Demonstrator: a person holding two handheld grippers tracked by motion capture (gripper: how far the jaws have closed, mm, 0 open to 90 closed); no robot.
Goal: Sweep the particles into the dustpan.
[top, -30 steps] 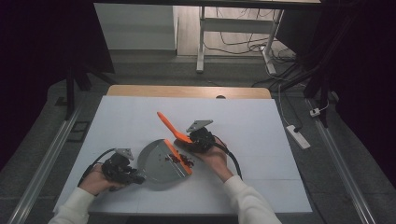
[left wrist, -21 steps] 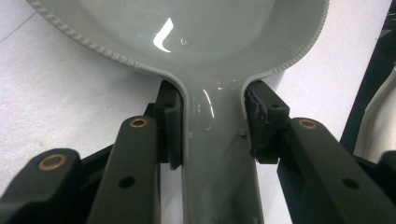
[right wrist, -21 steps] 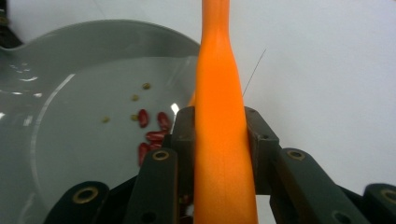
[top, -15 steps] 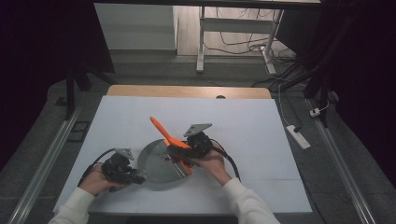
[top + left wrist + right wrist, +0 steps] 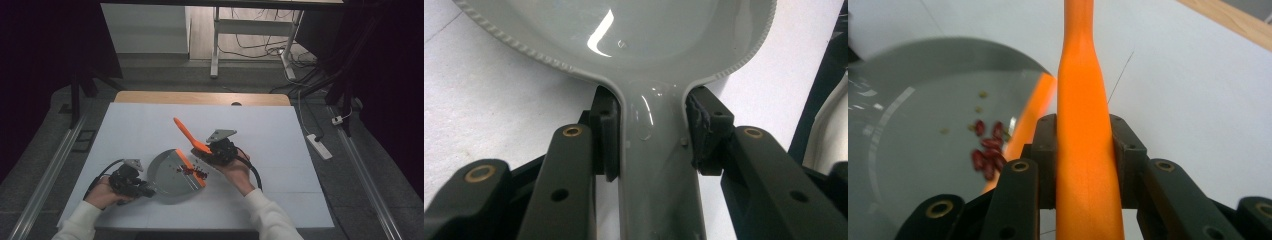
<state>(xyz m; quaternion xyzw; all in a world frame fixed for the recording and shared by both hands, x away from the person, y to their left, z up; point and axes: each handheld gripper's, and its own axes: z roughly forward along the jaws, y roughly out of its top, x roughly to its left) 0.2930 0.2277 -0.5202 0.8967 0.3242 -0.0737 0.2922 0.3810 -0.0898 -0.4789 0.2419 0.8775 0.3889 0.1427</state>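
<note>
On the white-covered desk (image 5: 150, 125), one grey dustpan (image 5: 172, 175) and one orange brush (image 5: 192, 139) are counted, each held by one claw. One cluster of dark red beans (image 5: 192, 171) is seen lying on the dustpan near its orange front lip (image 5: 190, 167); in the right gripper view about half a dozen red beans (image 5: 988, 152) are made out, with a few smaller pale specks scattered beside them, too small to be identified.

The left claw (image 5: 651, 135) is closed on the dustpan's handle (image 5: 656, 190), one pad pressed against each side of the handle just below where it widens into the pan. The dustpan is laid flat on the desk at the near left of centre. Its long axis is seen in the high view to run from the handle at the lower left toward the orange lip at the right, the lip pointed toward the right claw.

The right claw (image 5: 212, 150) is closed on the brush's orange handle, which is clamped between both pads (image 5: 1045, 150) in the right gripper view. The brush is held just beside the dustpan's lip, at the desk's centre. Its long axis is tilted: the free end of the handle is pointed up and away to the far left in the high view.
</note>
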